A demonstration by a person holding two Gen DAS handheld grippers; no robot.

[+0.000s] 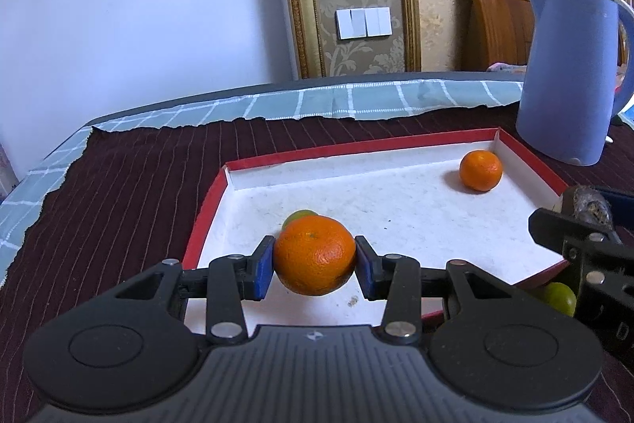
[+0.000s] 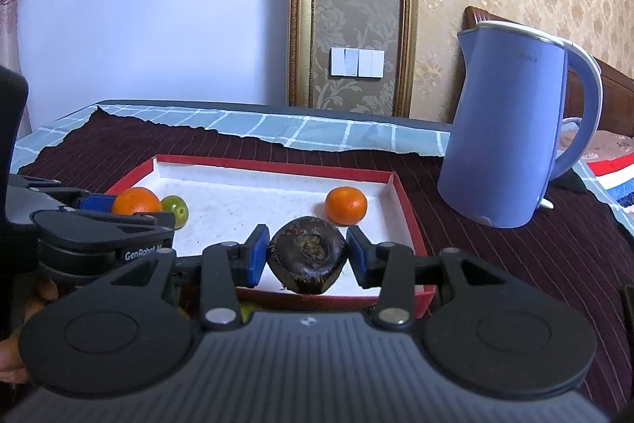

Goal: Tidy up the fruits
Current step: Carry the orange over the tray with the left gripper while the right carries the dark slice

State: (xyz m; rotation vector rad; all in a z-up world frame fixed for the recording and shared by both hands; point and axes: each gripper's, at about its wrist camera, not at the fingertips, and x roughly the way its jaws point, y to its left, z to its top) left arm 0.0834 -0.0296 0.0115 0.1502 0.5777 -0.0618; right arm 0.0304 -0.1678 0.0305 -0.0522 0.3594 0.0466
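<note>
Jaws grip an orange (image 1: 315, 254) and a dark fruit (image 2: 308, 254); tray (image 2: 408, 224) holds another orange (image 2: 345, 205).

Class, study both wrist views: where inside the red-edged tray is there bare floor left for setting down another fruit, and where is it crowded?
Bare white floor runs through the middle of the tray, between the green fruit on its left and the loose orange near its right wall. The near-left part is crowded: the left gripper holds an orange there.

left gripper (image 1: 315, 262) jaws clamped, right gripper (image 2: 308, 254) likewise
</note>
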